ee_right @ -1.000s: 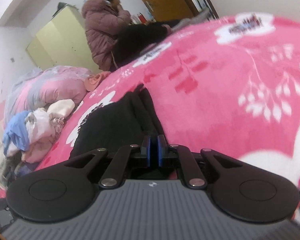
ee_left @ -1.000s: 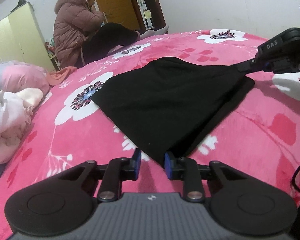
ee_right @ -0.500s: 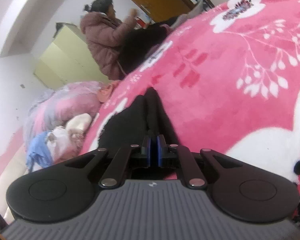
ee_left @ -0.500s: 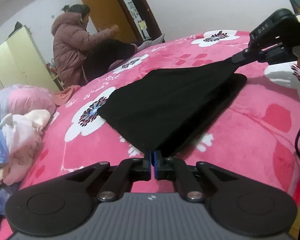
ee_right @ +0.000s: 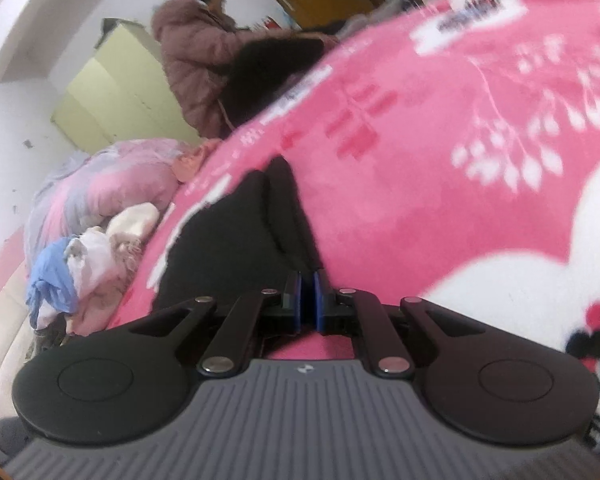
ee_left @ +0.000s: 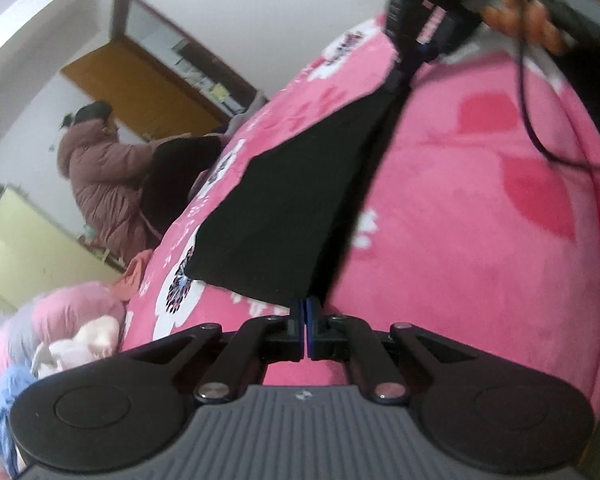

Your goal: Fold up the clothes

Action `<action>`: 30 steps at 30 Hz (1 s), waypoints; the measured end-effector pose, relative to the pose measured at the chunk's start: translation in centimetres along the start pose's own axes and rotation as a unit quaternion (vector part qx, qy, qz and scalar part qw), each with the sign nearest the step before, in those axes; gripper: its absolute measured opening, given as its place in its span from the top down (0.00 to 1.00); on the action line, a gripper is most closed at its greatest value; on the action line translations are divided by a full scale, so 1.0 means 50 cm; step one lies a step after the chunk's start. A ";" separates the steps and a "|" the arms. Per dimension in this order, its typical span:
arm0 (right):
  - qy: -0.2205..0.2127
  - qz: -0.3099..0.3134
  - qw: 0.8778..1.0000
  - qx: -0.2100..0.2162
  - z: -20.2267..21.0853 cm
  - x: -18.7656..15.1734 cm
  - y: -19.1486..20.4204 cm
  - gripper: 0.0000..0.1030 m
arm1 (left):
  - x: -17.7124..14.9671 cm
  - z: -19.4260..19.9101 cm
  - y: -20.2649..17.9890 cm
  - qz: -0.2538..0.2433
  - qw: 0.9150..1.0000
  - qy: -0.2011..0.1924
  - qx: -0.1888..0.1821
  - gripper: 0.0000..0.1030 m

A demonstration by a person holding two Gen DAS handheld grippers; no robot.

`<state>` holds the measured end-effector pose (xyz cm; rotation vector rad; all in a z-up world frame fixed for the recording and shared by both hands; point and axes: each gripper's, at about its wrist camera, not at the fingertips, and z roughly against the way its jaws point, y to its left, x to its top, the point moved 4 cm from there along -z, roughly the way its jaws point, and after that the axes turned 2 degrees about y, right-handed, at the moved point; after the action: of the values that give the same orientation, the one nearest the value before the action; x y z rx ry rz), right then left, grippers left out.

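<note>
On pink bedspread (ee_left: pixel 460 240), black garment (ee_left: pixel 292 208), long axis betw. both grippers

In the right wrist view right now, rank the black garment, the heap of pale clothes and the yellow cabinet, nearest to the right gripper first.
1. Black garment: pinched in the right gripper, straight ahead.
2. Heap of pale clothes: off to the left, beside the bed.
3. Yellow cabinet: upper left, by the far wall.

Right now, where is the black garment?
The black garment lies mid-frame in the left wrist view on the pink blanket, stretched between the left gripper and the right gripper, both pinching its edge.
</note>
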<state>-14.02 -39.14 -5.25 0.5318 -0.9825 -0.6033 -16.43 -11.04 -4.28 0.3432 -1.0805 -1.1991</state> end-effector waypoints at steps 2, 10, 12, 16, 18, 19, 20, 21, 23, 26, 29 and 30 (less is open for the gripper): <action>0.000 0.005 1.000 0.000 0.002 0.000 0.002 0.95 | -0.006 -0.005 -0.001 0.003 1.000 0.003 -0.004 0.99; 0.007 0.028 0.999 -0.017 0.022 0.002 0.003 0.83 | -0.027 0.005 0.032 0.060 0.997 0.013 -0.041 0.94; -0.002 0.035 0.999 -0.028 0.042 0.000 0.000 0.80 | -0.040 0.016 0.046 0.086 0.995 0.020 -0.054 0.91; -0.019 0.046 0.998 -0.047 0.077 -0.006 -0.002 0.78 | -0.063 0.038 0.079 0.149 0.986 0.031 -0.076 0.89; -0.023 0.061 0.997 -0.043 0.087 -0.012 0.013 0.78 | -0.069 0.043 0.098 0.182 0.979 0.030 -0.082 0.89; -0.025 0.068 0.997 -0.040 0.091 -0.015 0.021 0.78 | -0.072 0.045 0.108 0.199 0.976 0.028 -0.085 0.88; -0.025 0.084 0.996 -0.036 0.091 -0.019 0.037 0.78 | -0.071 0.044 0.118 0.216 0.972 0.025 -0.089 0.88; -0.024 0.100 0.994 -0.032 0.090 -0.024 0.053 0.78 | -0.068 0.041 0.127 0.232 0.968 0.021 -0.093 0.88; -0.019 0.133 0.991 -0.021 0.080 -0.034 0.089 0.78 | -0.055 0.036 0.141 0.258 0.961 0.007 -0.096 0.88; -0.006 0.209 0.978 -0.007 0.044 -0.065 0.159 0.78 | -0.026 0.006 0.147 0.283 0.954 -0.009 -0.101 0.88; 0.002 0.286 0.958 0.000 0.004 -0.099 0.227 0.78 | -0.007 -0.036 0.139 0.302 0.947 -0.002 -0.110 0.88; 0.001 0.313 0.950 0.000 -0.008 -0.112 0.247 0.78 | -0.005 -0.048 0.133 0.305 0.945 0.005 -0.114 0.88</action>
<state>-13.22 -26.38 -0.64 0.1935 -1.0790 -0.0326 -10.62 -8.99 -0.80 -0.1647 -0.9296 -0.7488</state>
